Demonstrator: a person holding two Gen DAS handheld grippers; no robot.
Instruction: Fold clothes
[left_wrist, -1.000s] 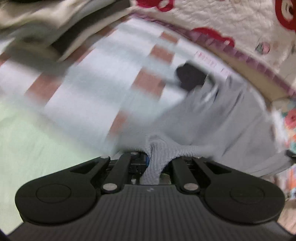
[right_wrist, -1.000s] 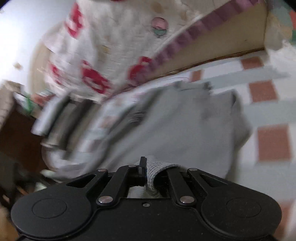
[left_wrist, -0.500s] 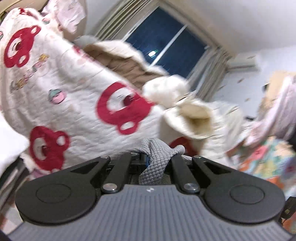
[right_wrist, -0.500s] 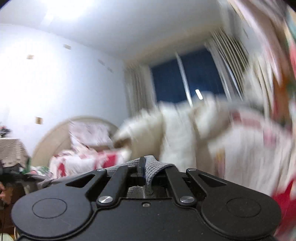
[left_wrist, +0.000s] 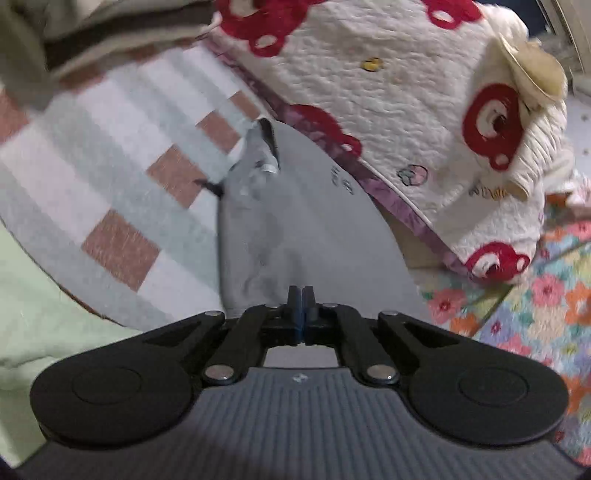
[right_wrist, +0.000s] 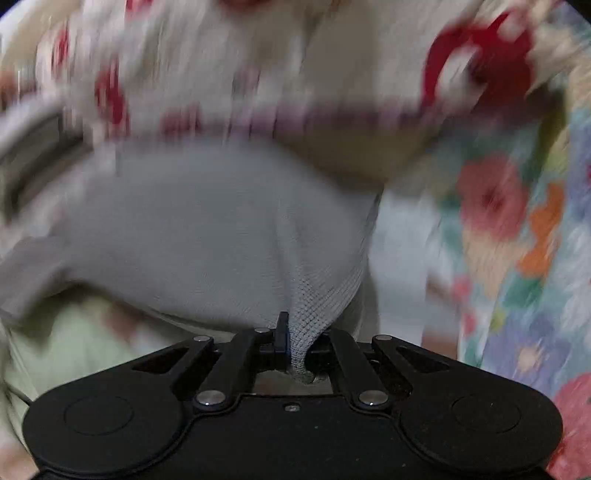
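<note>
Left gripper (left_wrist: 302, 295): jaws pressed flat together, nothing between them. Right gripper (right_wrist: 295, 332): clamped on a pinched corner of the grey knit garment (right_wrist: 207, 221), waffle weave showing right at the pads.

Just beyond the left gripper, the same grey garment (left_wrist: 310, 221) spread flat on the checked bedsheet (left_wrist: 122, 184), white and pale grey with brick-red squares. Far end of the garment bunched, with dark trim and a small light tab; a few small dark marks printed near the right edge, too blurred to read. To the lower left, a pale green cloth (left_wrist: 37, 314) beside the sheet.

Further off, a white quilt (left_wrist: 406, 92) with red bear-like shapes and a purple border along the garment's far side; small yellowish lettering on it, not legible. At right, a floral blanket (left_wrist: 535, 314) in pink, orange and blue. Top left, a blurred stack of beige and dark fabric (left_wrist: 92, 33).

Right-wrist view heavily smeared.
</note>
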